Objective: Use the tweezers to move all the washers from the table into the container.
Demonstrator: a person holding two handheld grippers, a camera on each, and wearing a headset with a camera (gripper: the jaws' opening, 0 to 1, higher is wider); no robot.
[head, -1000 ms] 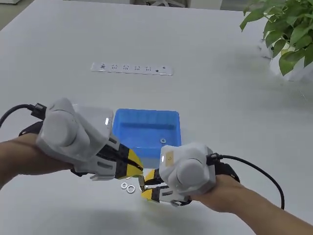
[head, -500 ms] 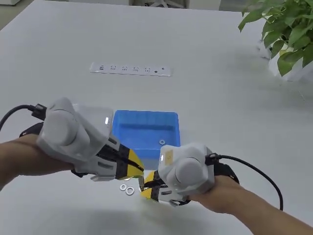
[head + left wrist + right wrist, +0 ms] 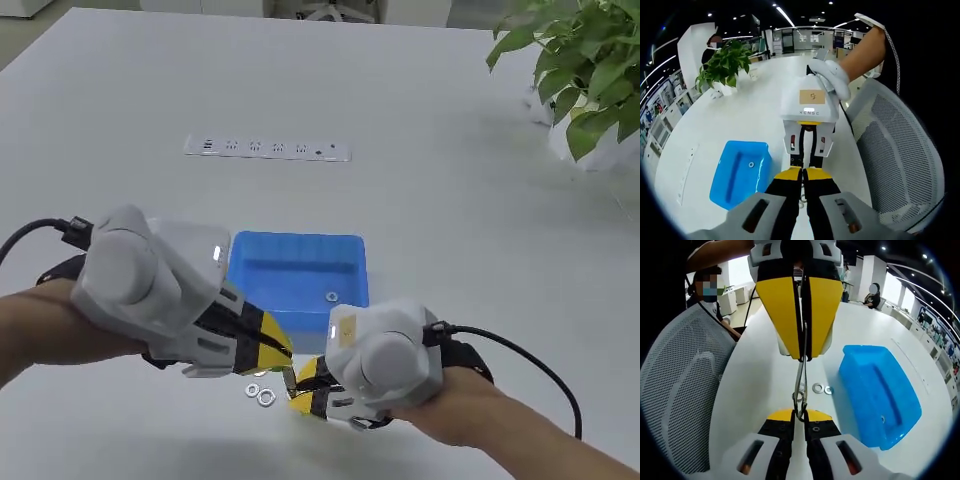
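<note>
My left gripper (image 3: 285, 350) and right gripper (image 3: 296, 384) meet tip to tip near the table's front edge. Thin metal tweezers (image 3: 801, 380) run between them. In the right gripper view, the left gripper's yellow jaws are shut on the tweezers' upper part, and the right gripper (image 3: 801, 415) is shut on the lower end. Two washers (image 3: 258, 394) lie side by side on the table just left of the jaws, seen as washers (image 3: 822, 388) beside the tweezers. The blue container (image 3: 290, 262) sits just beyond, with one washer (image 3: 331, 297) inside. The left gripper (image 3: 803, 173) faces the right gripper's body.
A white power strip (image 3: 268, 149) lies farther back on the table. A potted plant (image 3: 590, 70) stands at the far right. A mesh chair (image 3: 680, 405) is behind the front edge. The table around the container is bare.
</note>
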